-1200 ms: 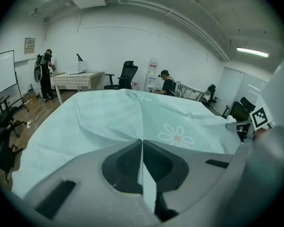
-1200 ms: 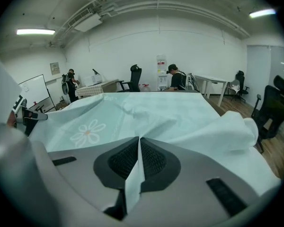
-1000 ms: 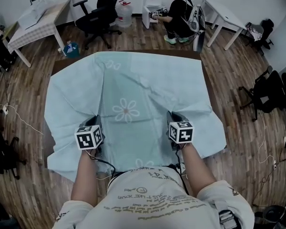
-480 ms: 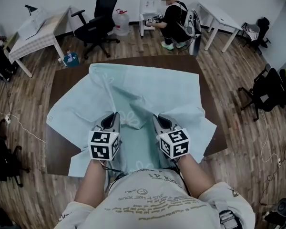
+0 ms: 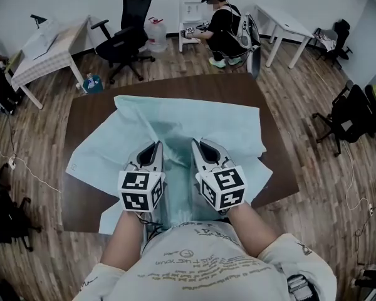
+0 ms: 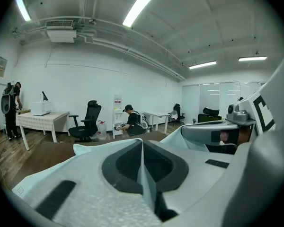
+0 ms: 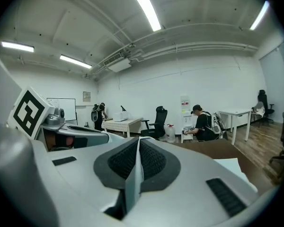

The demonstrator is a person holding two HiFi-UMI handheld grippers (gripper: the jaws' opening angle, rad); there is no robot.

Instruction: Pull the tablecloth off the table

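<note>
The light blue tablecloth (image 5: 200,121) lies bunched on the dark brown table (image 5: 88,121), drawn in toward the near edge. My left gripper (image 5: 153,150) and right gripper (image 5: 199,147) are raised side by side over the near middle, each shut on a fold of the cloth. In the left gripper view the jaws (image 6: 142,143) pinch a thin sheet of tablecloth (image 6: 146,188). The right gripper view shows the same: the jaws (image 7: 138,143) are closed on a strip of tablecloth (image 7: 132,183). Bare table top (image 7: 213,148) shows beyond.
A person (image 5: 227,24) crouches at a white shelf beyond the table. A black office chair (image 5: 122,39) and a water jug (image 5: 155,27) stand at the back left. White tables stand at the far left (image 5: 44,39) and far right (image 5: 288,24). More chairs (image 5: 351,115) are on the right.
Both grippers have risen and come closer together, dragging the cloth toward me. The cloth has bunched up, and more bare table shows at the far end and both sides.
</note>
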